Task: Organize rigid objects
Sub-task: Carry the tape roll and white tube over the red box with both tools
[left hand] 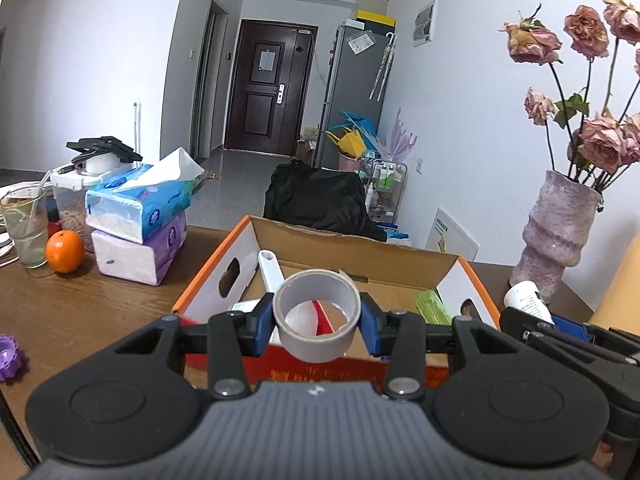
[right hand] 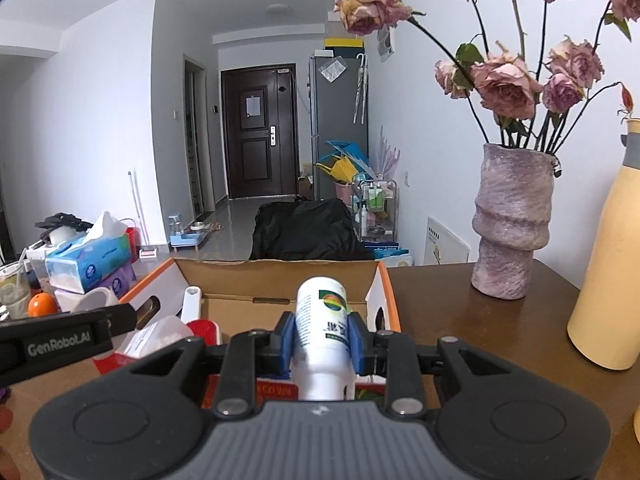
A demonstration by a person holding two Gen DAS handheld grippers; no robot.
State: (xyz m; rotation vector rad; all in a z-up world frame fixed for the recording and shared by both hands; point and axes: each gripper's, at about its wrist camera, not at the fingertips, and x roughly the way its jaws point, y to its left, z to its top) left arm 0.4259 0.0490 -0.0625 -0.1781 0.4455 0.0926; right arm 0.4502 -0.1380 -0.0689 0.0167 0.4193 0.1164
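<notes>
Black gripper bodies fill the near edge of both wrist views, each with blue pads clamped on an object above a wooden table [left hand: 80,312]. Largest of the task's things is an open cardboard box [left hand: 352,248] with orange rims and white side walls, standing in the middle of the table just beyond both grippers. Several items already lie inside it: a white scoop handle [left hand: 269,272] leaning against the left wall, something red [right hand: 204,330] beside it, and a green item [left hand: 432,306] near the right wall, so the sorting looks partly done. On the right, the right gripper [right hand: 322,340] is clenched around a white bottle [right hand: 322,320] with a printed label, its far end over the box's near edge. On the left, the left gripper [left hand: 318,320] grasps a grey tape roll [left hand: 318,316] by its outer sides, the open core facing the camera, also held over the box's near rim. Neither object has yet been let go, so what seems left is to carry each a little farther and release it inside. A small purple toothed piece [left hand: 10,356] still lies on the table at far left, perhaps awaiting its turn. Tissue packs [left hand: 140,216], an orange [left hand: 65,251] and a vase [right hand: 508,232] of dried roses stand around, away from the box.
</notes>
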